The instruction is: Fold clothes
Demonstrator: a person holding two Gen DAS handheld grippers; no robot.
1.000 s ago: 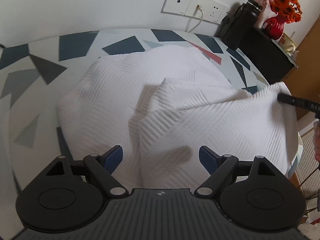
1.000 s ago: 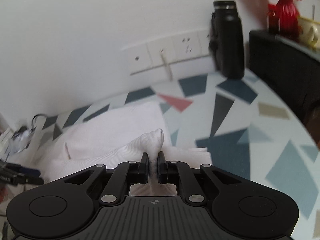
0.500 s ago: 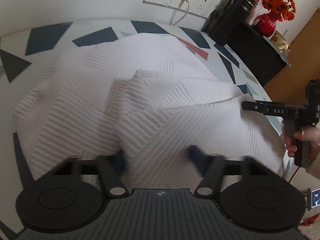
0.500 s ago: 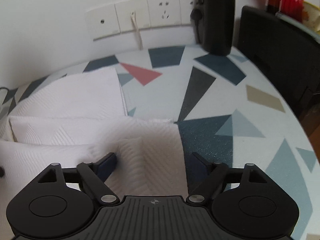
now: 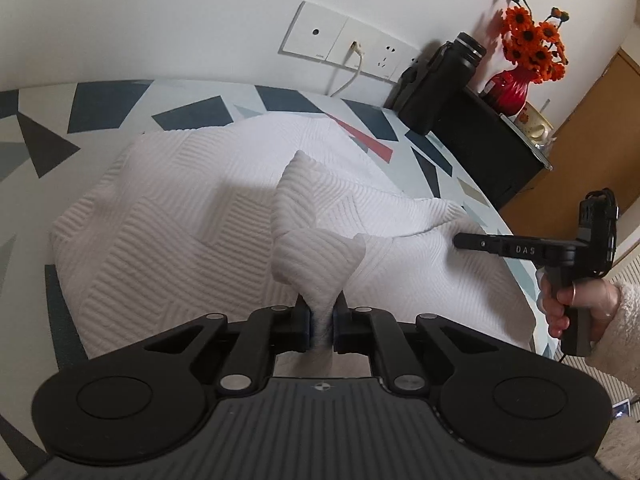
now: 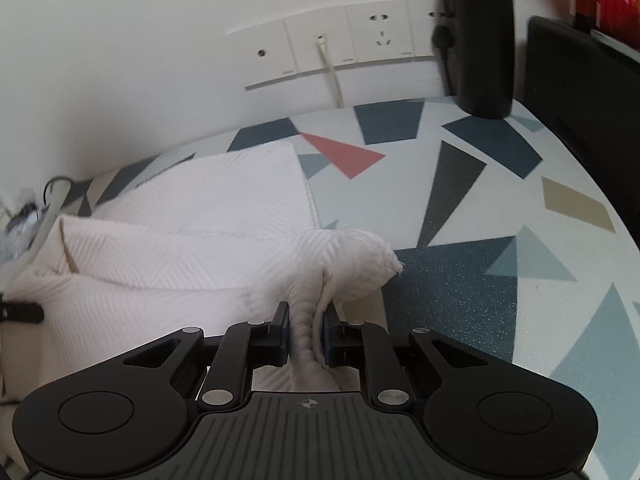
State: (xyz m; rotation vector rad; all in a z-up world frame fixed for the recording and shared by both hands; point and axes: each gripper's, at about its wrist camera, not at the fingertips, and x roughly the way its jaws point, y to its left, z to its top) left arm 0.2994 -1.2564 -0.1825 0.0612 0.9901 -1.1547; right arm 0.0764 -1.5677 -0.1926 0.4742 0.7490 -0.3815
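Observation:
A white textured garment lies partly folded on a table with a geometric pattern. My left gripper is shut on a bunched near edge of the garment and lifts it into a peak. My right gripper is shut on the garment's right corner, low over the table. The right gripper also shows in the left wrist view, touching the cloth's right edge.
A black bottle and a black cabinet with a red vase of orange flowers stand at the back right. Wall sockets with a white cable are behind. The table's right edge curves close by.
Both grippers were open half a second ago; both have now closed on the garment. The left one has raised a bunch of cloth.

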